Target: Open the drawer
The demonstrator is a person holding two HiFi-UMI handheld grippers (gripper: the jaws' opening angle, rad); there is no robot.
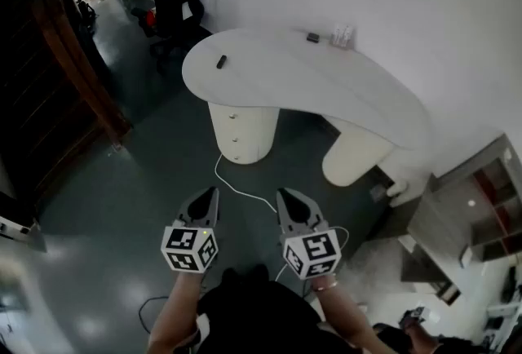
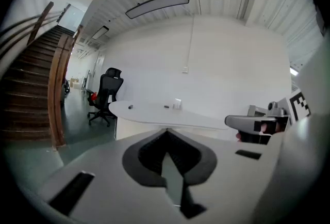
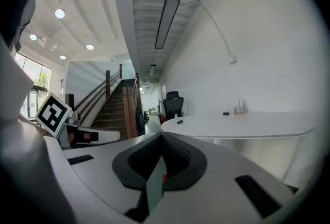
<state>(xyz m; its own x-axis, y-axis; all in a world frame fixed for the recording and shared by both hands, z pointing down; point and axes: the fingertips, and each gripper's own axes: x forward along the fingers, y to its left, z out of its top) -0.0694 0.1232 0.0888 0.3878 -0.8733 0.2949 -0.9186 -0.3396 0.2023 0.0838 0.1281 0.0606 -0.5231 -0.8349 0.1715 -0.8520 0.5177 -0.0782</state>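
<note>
Seemingly pre-approach: left gripper, right gripper held lower centre, jaws pressed together, empty; drawer mid-frame not yet reached.

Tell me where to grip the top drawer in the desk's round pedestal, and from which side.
Probably its small knob, on the pedestal's curved front facing the person. Approach level from that front side, jaws straddling the knob; the face otherwise looks smooth.
</note>
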